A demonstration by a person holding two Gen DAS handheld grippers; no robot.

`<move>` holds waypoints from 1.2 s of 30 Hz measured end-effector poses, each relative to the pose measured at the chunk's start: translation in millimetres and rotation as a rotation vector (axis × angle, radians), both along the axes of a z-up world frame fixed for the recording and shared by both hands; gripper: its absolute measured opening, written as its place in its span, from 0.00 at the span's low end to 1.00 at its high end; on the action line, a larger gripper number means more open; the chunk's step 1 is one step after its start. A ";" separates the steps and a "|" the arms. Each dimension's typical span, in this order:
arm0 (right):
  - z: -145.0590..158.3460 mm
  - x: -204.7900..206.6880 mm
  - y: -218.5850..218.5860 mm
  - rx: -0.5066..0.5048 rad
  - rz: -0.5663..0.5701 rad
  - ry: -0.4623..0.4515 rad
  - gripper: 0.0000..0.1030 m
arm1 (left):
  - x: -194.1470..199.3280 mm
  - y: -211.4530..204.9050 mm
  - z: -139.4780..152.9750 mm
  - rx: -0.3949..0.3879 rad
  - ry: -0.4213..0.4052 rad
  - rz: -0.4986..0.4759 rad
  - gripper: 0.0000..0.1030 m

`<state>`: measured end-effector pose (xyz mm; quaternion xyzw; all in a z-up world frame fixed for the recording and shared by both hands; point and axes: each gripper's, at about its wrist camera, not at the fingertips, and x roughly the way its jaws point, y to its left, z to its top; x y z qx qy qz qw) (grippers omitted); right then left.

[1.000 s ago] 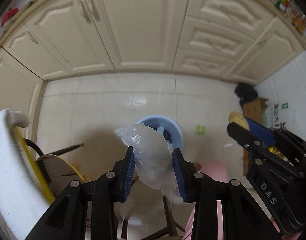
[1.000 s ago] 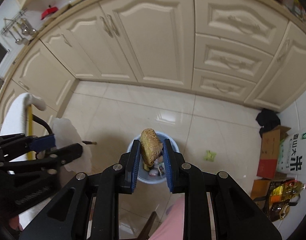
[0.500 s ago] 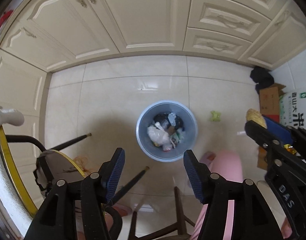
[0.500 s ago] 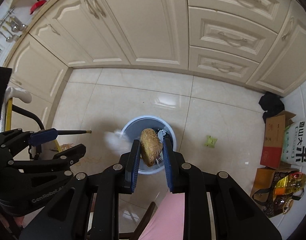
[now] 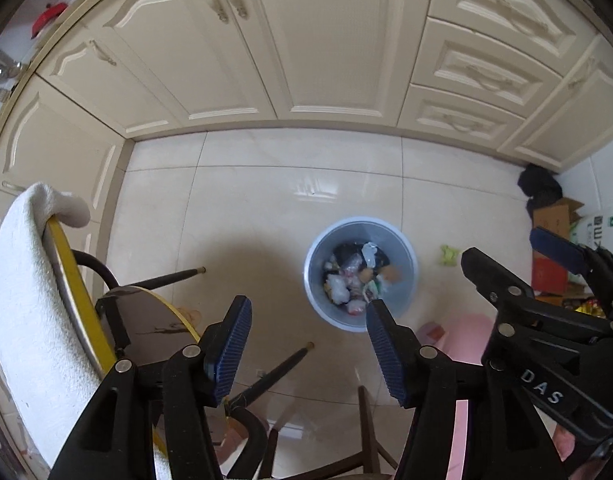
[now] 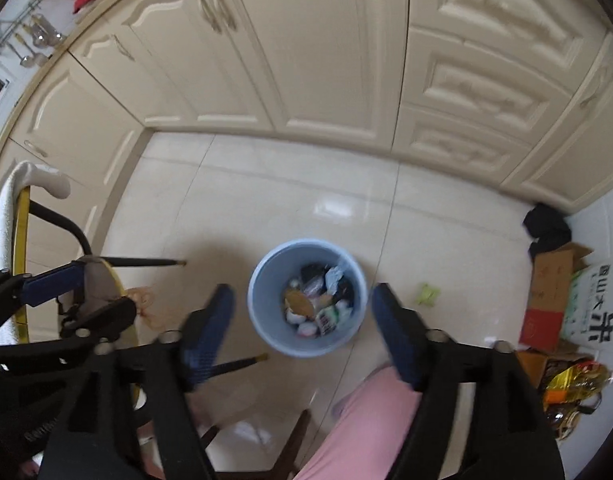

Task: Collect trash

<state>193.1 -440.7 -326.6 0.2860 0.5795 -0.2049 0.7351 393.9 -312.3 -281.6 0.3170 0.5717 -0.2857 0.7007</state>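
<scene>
The brown chunk of food (image 6: 299,301), gripped half a second ago by the right tongs (image 6: 302,336), is now seen lying in the blue bin (image 6: 306,298), toward nine o'clock among the other rubbish. The right tongs have just been opened and stand wide and empty above the bin, though the view there is smeared by motion, so the chunk may not be fully settled. The clear plastic bag (image 5: 340,286), held a second ago by the left tongs (image 5: 306,344), appears to rest inside the bin as well, at about seven o'clock of its contents. The left tongs are parted to a middling width with nothing between them, the bin showing just beyond their right-hand tip at about one o'clock.

Both drops can be judged done. A small green scrap (image 6: 427,293) is left on the floor (image 6: 266,208), near the bin at three o'clock of it, and is probably to be collected next. A chair (image 5: 34,288) stands at nine o'clock, apart from the bin.
</scene>
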 end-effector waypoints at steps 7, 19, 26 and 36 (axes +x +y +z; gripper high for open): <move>21.7 -6.8 5.9 -0.029 0.008 -0.021 0.78 | -10.9 25.9 19.4 -0.038 -0.001 0.041 0.55; 89.0 -44.0 34.3 -0.092 0.022 -0.117 0.96 | -79.9 110.2 90.1 -0.193 -0.123 0.192 0.55; 137.2 -60.5 63.4 -0.129 0.108 -0.218 0.98 | -151.9 175.6 141.6 -0.291 -0.246 0.320 0.61; 205.2 -86.5 116.2 -0.208 0.274 -0.423 1.00 | -277.5 262.6 206.4 -0.399 -0.480 0.538 0.78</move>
